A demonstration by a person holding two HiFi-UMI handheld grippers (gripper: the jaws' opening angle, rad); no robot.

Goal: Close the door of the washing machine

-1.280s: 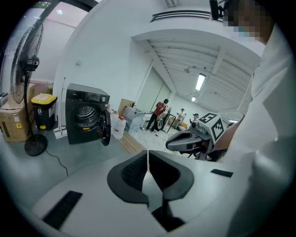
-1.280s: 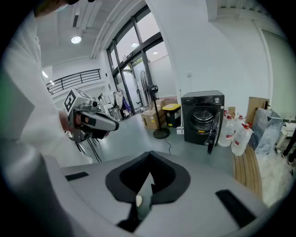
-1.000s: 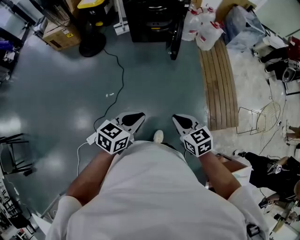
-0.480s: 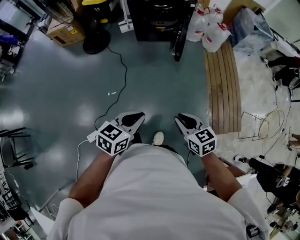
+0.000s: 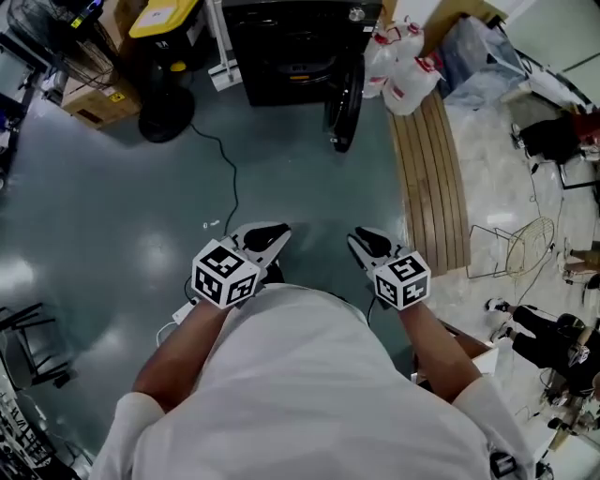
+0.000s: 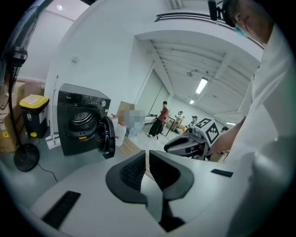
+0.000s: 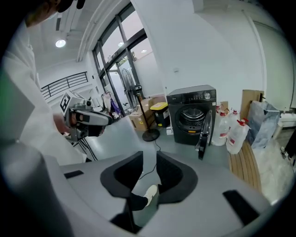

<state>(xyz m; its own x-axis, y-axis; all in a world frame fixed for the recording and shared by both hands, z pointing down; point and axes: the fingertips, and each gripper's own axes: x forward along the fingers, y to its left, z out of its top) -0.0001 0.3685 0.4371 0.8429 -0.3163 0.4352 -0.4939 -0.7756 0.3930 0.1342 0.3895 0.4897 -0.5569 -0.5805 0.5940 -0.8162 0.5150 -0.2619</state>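
A black washing machine (image 5: 291, 42) stands at the far side of the grey floor, its round door (image 5: 342, 98) swung open to the right. The left gripper view shows the machine (image 6: 81, 125) and its door (image 6: 107, 136) a few steps away, as does the right gripper view, with machine (image 7: 192, 113) and door (image 7: 203, 134). Both grippers are held close in front of my body, well short of the machine. My left gripper (image 5: 279, 232) (image 6: 147, 155) has its jaws barely apart, nothing between them. My right gripper (image 5: 354, 239) (image 7: 149, 159) is opening, and holds nothing.
A slatted wooden bench (image 5: 429, 178) lies to the right of the machine, with white jugs (image 5: 403, 66) at its far end. Left of the machine are a fan base (image 5: 164, 117) with a trailing cable (image 5: 225, 159), a yellow bin (image 5: 164, 17) and a cardboard box (image 5: 89, 98). People (image 6: 162, 120) stand far back.
I have stepped forward: the washing machine and its open door have come further into the head view. Both grippers have travelled forward with me, still side by side.
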